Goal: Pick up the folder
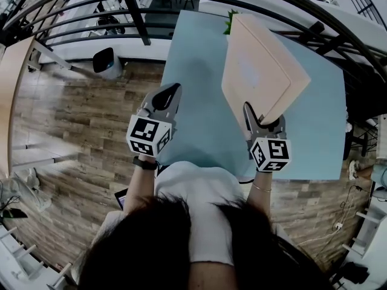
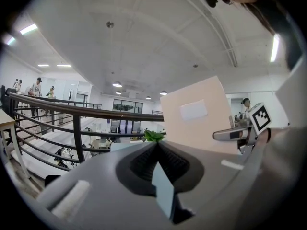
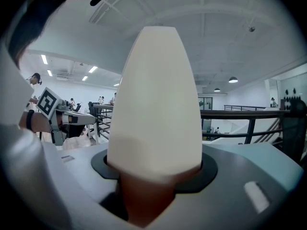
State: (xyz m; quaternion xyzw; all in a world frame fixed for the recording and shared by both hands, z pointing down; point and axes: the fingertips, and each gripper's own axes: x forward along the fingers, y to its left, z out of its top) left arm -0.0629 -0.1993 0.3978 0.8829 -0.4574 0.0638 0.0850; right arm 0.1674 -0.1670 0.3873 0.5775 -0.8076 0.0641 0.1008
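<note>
The folder (image 1: 260, 71) is a thick pale beige one with a blank label, held up tilted above the light blue table (image 1: 196, 83). My right gripper (image 1: 261, 118) is shut on its near lower edge. In the right gripper view the folder (image 3: 156, 104) rises straight out from between the jaws and fills the middle. My left gripper (image 1: 166, 99) hovers at the table's left edge, shut with nothing in it. In the left gripper view the folder (image 2: 194, 114) stands to the right, with the right gripper (image 2: 235, 134) at its lower corner.
A green plant (image 1: 230, 22) sits at the table's far edge, behind the folder. A dark metal railing (image 1: 139, 17) runs along the far side. Wooden floor (image 1: 78, 119) lies to the left, with a dark grey bin (image 1: 106, 62) on it.
</note>
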